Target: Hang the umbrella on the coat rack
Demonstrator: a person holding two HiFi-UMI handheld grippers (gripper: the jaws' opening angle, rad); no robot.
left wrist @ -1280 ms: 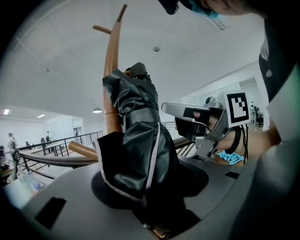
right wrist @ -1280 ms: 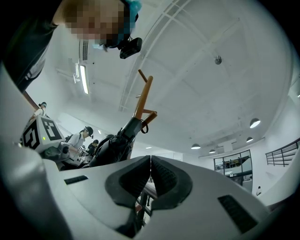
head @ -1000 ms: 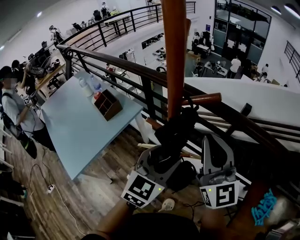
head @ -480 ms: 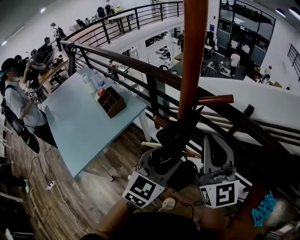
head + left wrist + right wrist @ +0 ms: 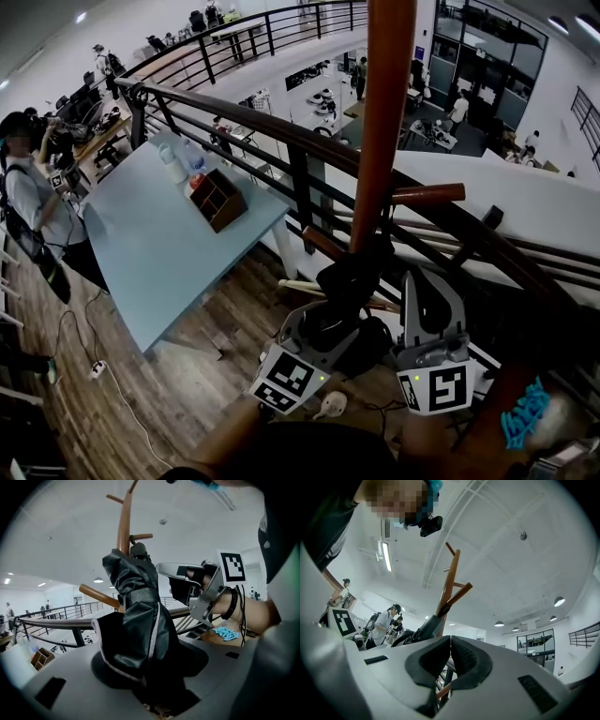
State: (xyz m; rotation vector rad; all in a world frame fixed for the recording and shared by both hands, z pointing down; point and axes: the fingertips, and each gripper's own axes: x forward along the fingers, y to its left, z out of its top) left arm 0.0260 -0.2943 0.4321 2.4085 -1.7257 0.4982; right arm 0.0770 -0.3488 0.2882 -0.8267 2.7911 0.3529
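Note:
The brown wooden coat rack (image 5: 380,122) rises in the middle of the head view, with short pegs (image 5: 427,194) sticking out. A black folded umbrella (image 5: 352,281) stands against its pole. My left gripper (image 5: 330,319) is shut on the umbrella's lower part. In the left gripper view the umbrella (image 5: 138,620) fills the space between the jaws of the left gripper (image 5: 152,686), and its top end lies just below a peg (image 5: 140,537). My right gripper (image 5: 429,300) hovers to the right of the umbrella, apart from it. In its own view the right gripper (image 5: 450,641) is shut and holds nothing.
A dark curved railing (image 5: 281,141) runs behind the rack. A light blue table (image 5: 159,253) carrying a wooden box (image 5: 217,199) stands to the left, and people (image 5: 28,197) are beyond it. A white plug (image 5: 330,405) lies on the wooden floor.
My left gripper has come down a little along the pole with the umbrella in it. The right gripper has stayed where it was.

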